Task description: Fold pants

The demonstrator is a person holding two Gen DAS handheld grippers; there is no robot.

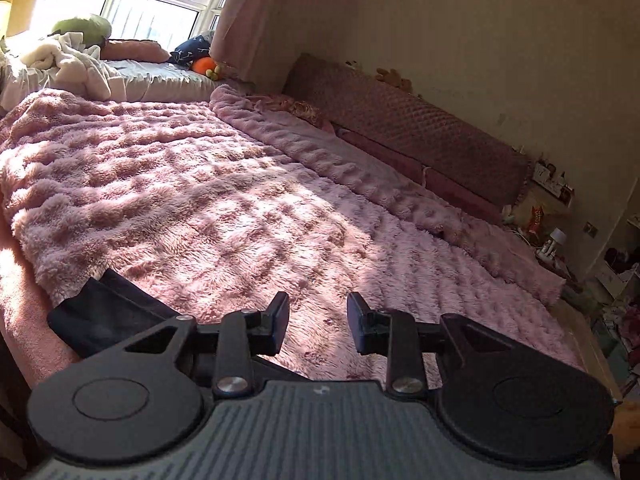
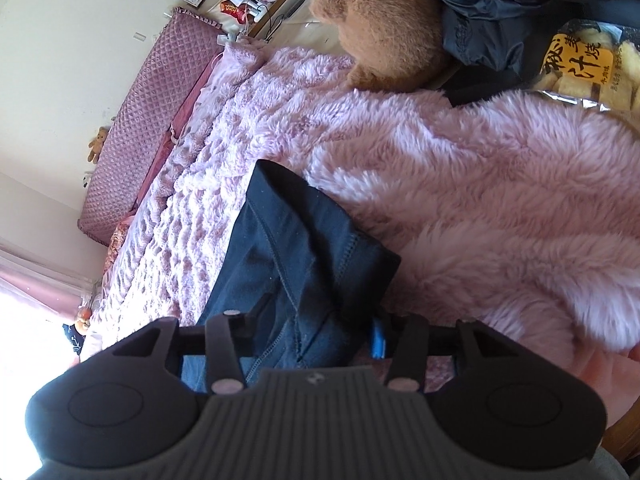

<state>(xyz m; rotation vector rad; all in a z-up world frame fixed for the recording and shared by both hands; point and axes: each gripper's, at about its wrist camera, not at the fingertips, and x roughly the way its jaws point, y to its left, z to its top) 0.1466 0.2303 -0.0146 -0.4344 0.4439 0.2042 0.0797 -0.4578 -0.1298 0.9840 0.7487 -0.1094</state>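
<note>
Left gripper (image 1: 318,322): jaws spread wide, nothing between them — only the pink fluffy blanket (image 1: 208,200) shows through the gap. In the left wrist view the dark pants (image 1: 104,316) lie at 9 o'clock of that gripper, on the blanket near its edge, partly hidden under the gripper body.

Right gripper (image 2: 316,328): jaws stand well apart with the pants (image 2: 296,248) bunched between them; the fingertips are buried in fabric, so cannot tell whether they actually pinch it. A blue pad shows on the 3 o'clock finger. From the jaws the navy pants run toward 12 o'clock, folded layers with visible seams, resting on the blanket.

Further out in the right wrist view: brown teddy bear (image 2: 384,28) at 12–1 o'clock, snack bag (image 2: 588,68) at 2 o'clock, quilted headboard (image 2: 148,112) at 10 o'clock.
</note>
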